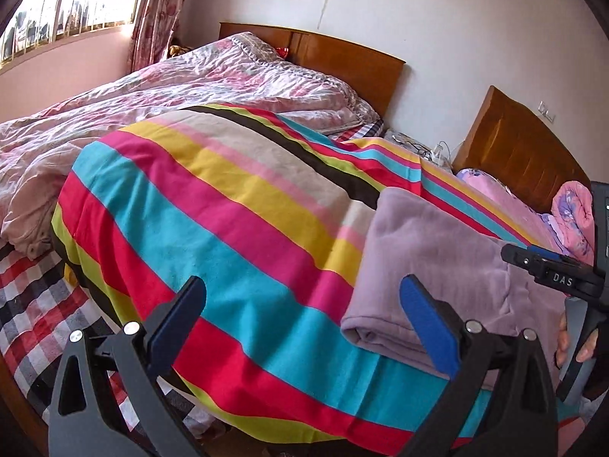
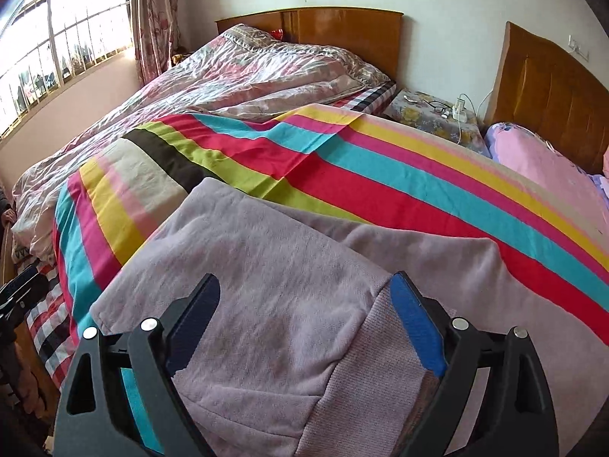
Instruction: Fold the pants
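Observation:
The lilac fleece pants (image 2: 274,266) lie folded on a bright striped sheet (image 2: 399,175) on the bed. In the right wrist view my right gripper (image 2: 304,297) is open, its blue-padded fingers spread over the pants' near end by the ribbed waistband (image 2: 380,373), holding nothing. In the left wrist view the pants (image 1: 437,259) lie at the right with a folded edge facing me. My left gripper (image 1: 302,301) is open and empty above the striped sheet (image 1: 228,228), its right finger just in front of that folded edge. The right gripper (image 1: 552,270) shows at the far right.
A crumpled pink floral quilt (image 2: 236,76) covers the bed's far left. Two wooden headboards (image 2: 342,34) stand against the wall. A bedside stand with glasses and a power strip (image 2: 445,108) sits between them. A pink pillow (image 2: 540,160) lies at right. A checked sheet (image 1: 38,297) shows at left.

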A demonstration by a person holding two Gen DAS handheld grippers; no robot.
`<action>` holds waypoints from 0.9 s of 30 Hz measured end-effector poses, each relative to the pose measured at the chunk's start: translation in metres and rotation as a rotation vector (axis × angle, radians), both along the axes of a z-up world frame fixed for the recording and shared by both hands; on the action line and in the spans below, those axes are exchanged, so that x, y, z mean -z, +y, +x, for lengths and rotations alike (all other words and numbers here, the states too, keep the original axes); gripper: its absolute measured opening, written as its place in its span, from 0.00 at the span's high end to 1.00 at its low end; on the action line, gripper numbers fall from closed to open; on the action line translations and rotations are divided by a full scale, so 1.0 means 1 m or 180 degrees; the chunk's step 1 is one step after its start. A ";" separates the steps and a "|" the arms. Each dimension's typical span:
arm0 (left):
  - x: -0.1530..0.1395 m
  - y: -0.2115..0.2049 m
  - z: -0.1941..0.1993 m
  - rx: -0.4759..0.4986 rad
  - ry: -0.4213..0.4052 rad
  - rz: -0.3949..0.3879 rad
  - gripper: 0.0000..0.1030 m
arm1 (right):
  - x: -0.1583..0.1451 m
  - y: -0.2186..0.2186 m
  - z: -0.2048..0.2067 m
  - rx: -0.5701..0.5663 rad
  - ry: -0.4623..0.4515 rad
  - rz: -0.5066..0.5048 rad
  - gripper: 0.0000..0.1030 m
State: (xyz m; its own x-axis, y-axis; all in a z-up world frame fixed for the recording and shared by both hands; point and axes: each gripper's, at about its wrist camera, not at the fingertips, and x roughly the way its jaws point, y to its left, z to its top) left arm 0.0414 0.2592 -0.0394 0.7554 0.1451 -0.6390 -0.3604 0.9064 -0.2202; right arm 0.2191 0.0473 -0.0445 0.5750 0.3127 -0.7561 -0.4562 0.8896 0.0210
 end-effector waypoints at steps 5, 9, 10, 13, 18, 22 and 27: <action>-0.001 -0.031 0.004 0.0224 -0.0082 0.0392 0.01 | 0.011 -0.002 0.002 0.0215 0.0031 -0.0103 0.15; 0.003 -0.048 0.010 0.0328 0.0001 0.0496 0.01 | 0.032 -0.005 -0.004 0.0133 0.0163 -0.0360 0.15; 0.003 -0.053 0.010 0.0353 -0.0010 0.0507 0.01 | 0.038 -0.010 -0.005 0.0181 0.0208 -0.0417 0.15; 0.001 -0.070 0.011 0.0469 0.0003 0.0587 0.01 | 0.032 -0.037 -0.018 0.0260 0.0181 -0.0042 0.15; 0.002 -0.110 0.030 0.0720 0.0070 0.0557 0.01 | 0.055 -0.073 -0.037 0.0166 0.0369 0.0000 0.15; 0.000 -0.149 0.050 0.0887 0.0138 0.0658 0.01 | 0.050 -0.114 -0.051 0.0106 0.0413 0.0493 0.14; 0.005 -0.190 0.073 0.1030 0.0266 0.0720 0.01 | 0.026 -0.190 -0.065 0.0367 0.0221 0.0737 0.14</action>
State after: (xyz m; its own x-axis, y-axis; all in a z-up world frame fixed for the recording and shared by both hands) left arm 0.1143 0.0691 -0.0441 0.7319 0.0523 -0.6794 -0.0565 0.9983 0.0159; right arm 0.1538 -0.1426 -0.0707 0.5661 0.4175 -0.7108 -0.3425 0.9034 0.2579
